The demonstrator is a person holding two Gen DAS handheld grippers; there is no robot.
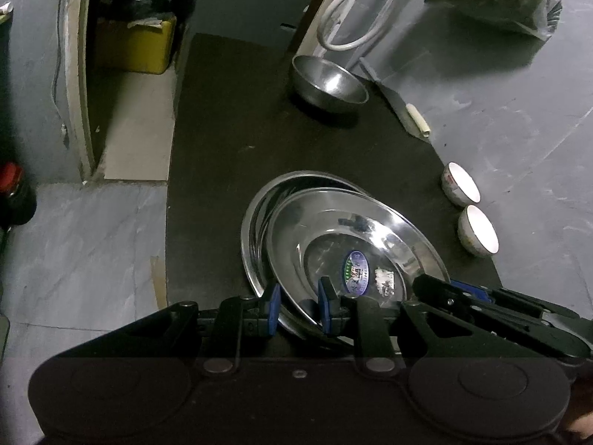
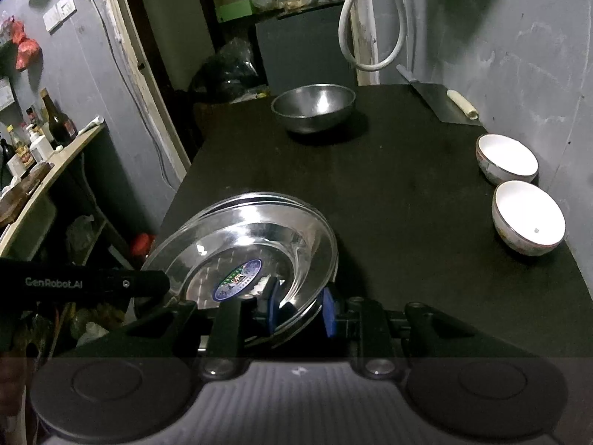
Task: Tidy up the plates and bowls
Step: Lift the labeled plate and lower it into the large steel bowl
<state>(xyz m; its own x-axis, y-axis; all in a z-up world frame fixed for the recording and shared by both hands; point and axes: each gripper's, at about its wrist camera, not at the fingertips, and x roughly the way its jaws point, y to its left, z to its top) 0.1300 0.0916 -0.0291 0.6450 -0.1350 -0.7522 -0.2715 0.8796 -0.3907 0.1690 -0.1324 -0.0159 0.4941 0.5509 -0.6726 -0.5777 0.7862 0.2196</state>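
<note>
My left gripper [image 1: 298, 309] has its blue pads either side of the near rim of the top steel plate [image 1: 355, 244]; my right gripper [image 2: 300, 309] straddles the same plate's rim. Neither visibly clamps. The plate lies tilted on a second plate [image 1: 255, 215] on the black table [image 2: 407, 193]. A steel bowl [image 2: 313, 107] stands far back and two white bowls [image 2: 528, 215] sit at the right edge.

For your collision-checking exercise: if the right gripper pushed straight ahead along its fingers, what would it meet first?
The right gripper already straddles the rim of the top steel plate, so it would probably drive into that plate at once, though the depth is uncertain.
</note>
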